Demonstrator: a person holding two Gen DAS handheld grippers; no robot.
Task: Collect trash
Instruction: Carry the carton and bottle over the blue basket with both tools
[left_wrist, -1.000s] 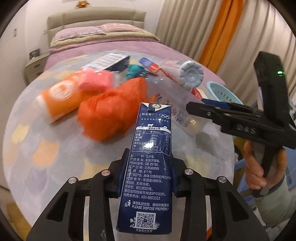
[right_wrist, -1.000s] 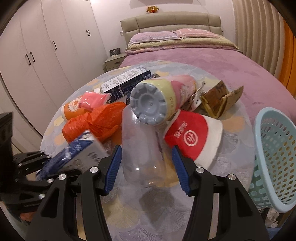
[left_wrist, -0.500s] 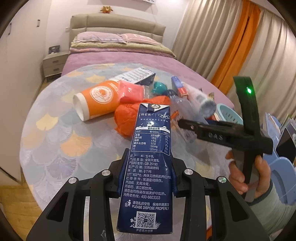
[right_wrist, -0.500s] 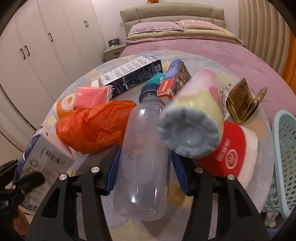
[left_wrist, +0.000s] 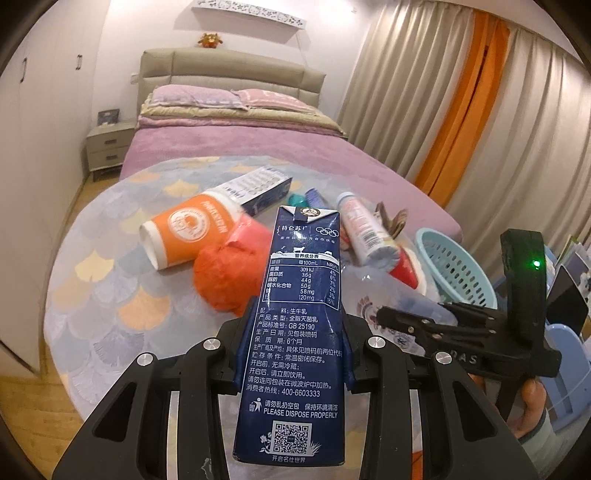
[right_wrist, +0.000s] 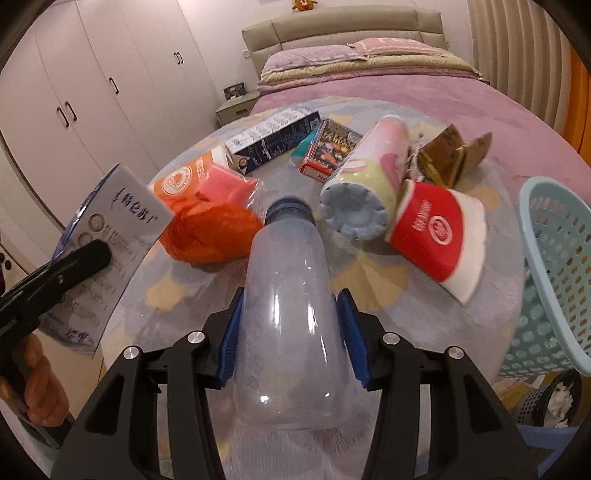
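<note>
Left wrist view
- Left claw (left_wrist: 291, 354): we have it clamped on a dark blue milk carton (left_wrist: 295, 332), held clear above the tabletop (left_wrist: 110, 295).
- Writing on the carton: we read "PLEASE DISPOSE PROPERLY", "400-6603333", "GB 25190", a nutrition table per "100mL" with "309 kJ", Olympic rings near the top, and a QR code at the bottom.
- Left to clear: an orange paper cup (left_wrist: 188, 232) on its side, an orange plastic bag (left_wrist: 229, 277), a long blue-and-white box (left_wrist: 258, 188), a pink-labelled bottle (left_wrist: 364, 232).
- Goal: a light blue basket (left_wrist: 454, 266) stands just beside the tabletop's right edge; we see nothing in the part of it that shows.

Right wrist view
- Right claw (right_wrist: 291, 336): its jaws are closing on a clear plastic bottle (right_wrist: 288, 310) with a blue cap, the blue pads against the bottle's sides; whether it has left the tabletop we cannot tell.
- Also waiting: a red paper cup (right_wrist: 436, 232) with white characters too blurred to read, a small printed box (right_wrist: 328, 151), brown crumpled packaging (right_wrist: 450, 155).
- Progress: we judge the job as early, with two pieces in hand, none visibly binned, and most of the litter on the tabletop.
</note>
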